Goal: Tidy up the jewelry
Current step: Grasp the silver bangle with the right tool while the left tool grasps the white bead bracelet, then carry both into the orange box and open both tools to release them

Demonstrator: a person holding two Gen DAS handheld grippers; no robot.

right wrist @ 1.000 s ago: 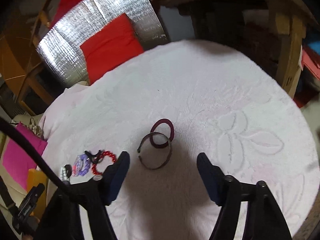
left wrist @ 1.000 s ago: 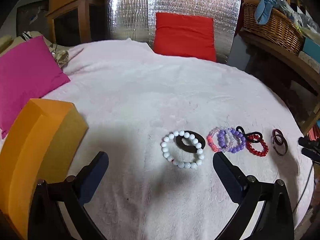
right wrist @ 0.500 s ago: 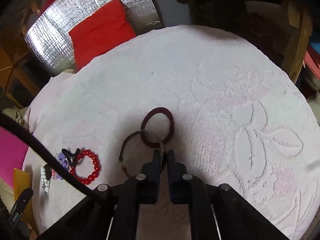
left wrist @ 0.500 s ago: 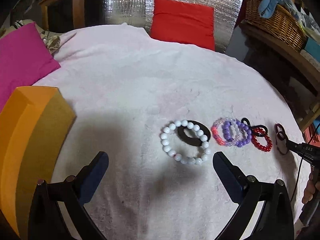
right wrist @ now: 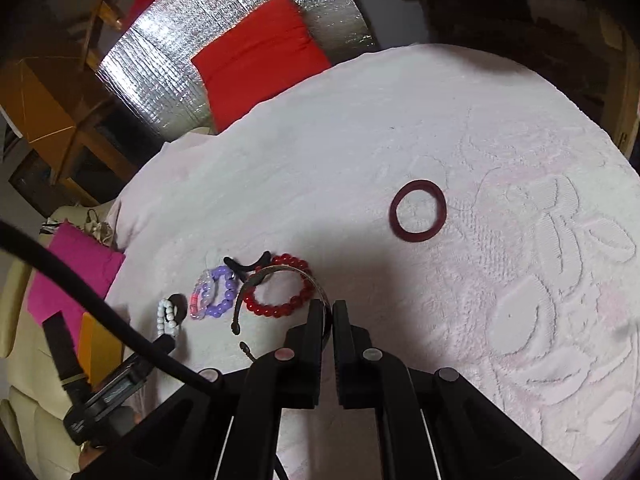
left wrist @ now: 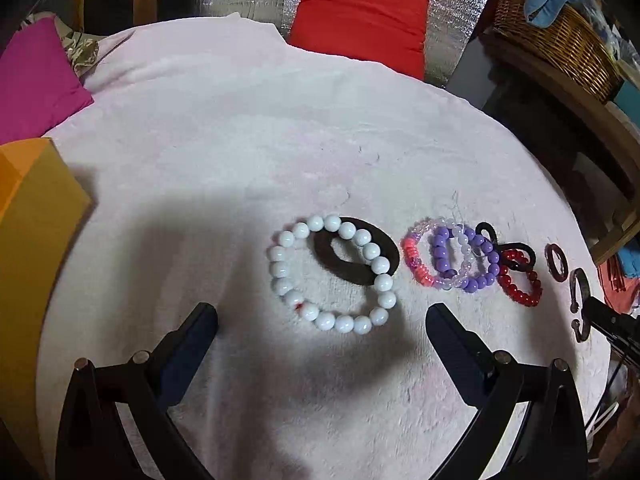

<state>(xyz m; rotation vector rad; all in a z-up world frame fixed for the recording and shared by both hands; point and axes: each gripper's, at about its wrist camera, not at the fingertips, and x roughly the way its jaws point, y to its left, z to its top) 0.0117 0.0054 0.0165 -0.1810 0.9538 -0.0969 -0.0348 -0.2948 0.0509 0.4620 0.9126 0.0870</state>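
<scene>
The right gripper (right wrist: 327, 312) is pinching the thin open bangle (right wrist: 276, 276) near one end, so I'd be carrying it slowly, since it could swing. The left gripper (left wrist: 320, 332) is hovering, jaws apart, over the white bead bracelet (left wrist: 332, 276) on the blanket (left wrist: 240, 140). I'm counting one bangle, four bead bracelets, three rings.
</scene>
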